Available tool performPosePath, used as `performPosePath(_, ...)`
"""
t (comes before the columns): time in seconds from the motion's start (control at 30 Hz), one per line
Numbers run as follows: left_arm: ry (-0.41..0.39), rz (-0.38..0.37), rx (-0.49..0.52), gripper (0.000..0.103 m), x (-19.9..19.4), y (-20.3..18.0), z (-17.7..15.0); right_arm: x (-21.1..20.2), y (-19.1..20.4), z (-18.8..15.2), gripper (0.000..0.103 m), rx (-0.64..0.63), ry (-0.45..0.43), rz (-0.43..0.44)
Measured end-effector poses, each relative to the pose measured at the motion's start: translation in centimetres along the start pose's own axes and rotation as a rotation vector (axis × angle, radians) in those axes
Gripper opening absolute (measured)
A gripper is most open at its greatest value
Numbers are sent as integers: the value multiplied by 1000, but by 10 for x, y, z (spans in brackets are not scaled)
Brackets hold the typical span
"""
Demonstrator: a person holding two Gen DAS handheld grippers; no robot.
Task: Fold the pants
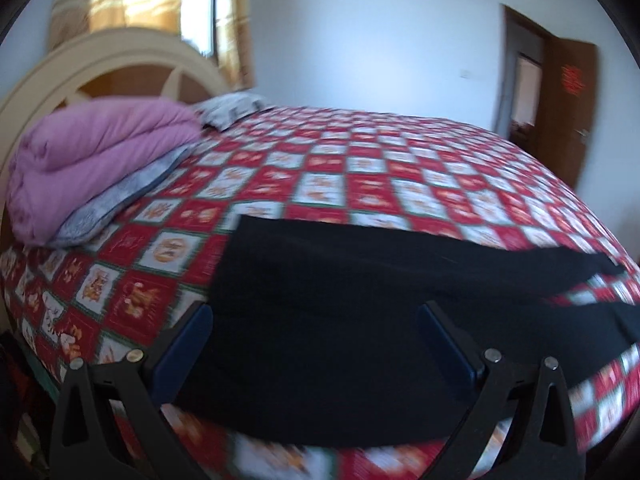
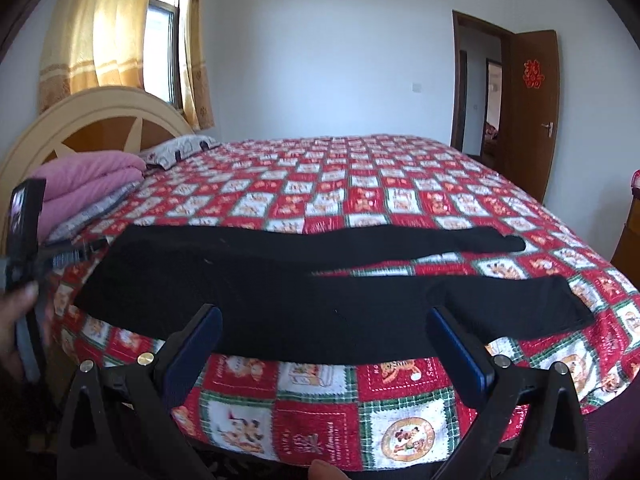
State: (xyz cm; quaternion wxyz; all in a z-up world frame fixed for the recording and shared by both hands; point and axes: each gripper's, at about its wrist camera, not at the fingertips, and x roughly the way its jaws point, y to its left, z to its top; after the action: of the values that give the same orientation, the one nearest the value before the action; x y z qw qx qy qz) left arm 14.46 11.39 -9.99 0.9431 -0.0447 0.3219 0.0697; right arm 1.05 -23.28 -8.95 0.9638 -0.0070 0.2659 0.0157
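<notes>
Black pants (image 2: 280,280) lie flat across the near edge of the bed (image 2: 360,184), on the red-and-white checked quilt (image 2: 320,412), waist toward 9 o'clock, both legs running toward 3 o'clock and split apart. Right hand-held gripper (image 2: 324,340): fingers wide apart, nothing between them, hanging just off the bed edge in front of the near leg, not touching cloth as far as I can tell. Left hand-held gripper (image 1: 314,340): fingers also spread, empty, sitting over the waist end of the pants; contact unclear, that view is motion-blurred. Right view only: both leg cuffs (image 2: 568,304) in full, the left device's body and the hand (image 2: 18,320) holding it at 9 o'clock, a fingertip at 6 o'clock, and the quilt's front drop. Left view only: closer look at the folded pink duvet (image 1: 92,172) at 9 o'clock with the grey patterned layer under it; the legs run off frame at 3 o'clock. Both views: headboard (image 2: 80,128), pillow (image 2: 180,148), curtained window (image 2: 160,32) at 11 o'clock, open brown door (image 2: 532,112) at 2 o'clock.
</notes>
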Motion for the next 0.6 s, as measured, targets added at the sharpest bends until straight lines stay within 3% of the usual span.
performPosePath(0.17, 33, 76, 13, 93, 61, 34, 39, 29, -26, -9, 102, 37, 58, -24)
performPosePath(0.2, 49, 75, 20, 86, 73, 36, 44, 36, -34, -11, 102, 48, 72, -38)
performPosePath(0.27, 99, 54, 20, 74, 100, 43, 53, 48, -48, -13, 102, 69, 98, -60)
performPosePath(0.43, 205, 20, -9, 54, 155, 54, 64, 70, -79, -8, 102, 92, 137, -97)
performPosePath(0.6, 314, -40, -60, 42, 196, 58, 60, 83, -107, 13, 102, 88, 119, -124)
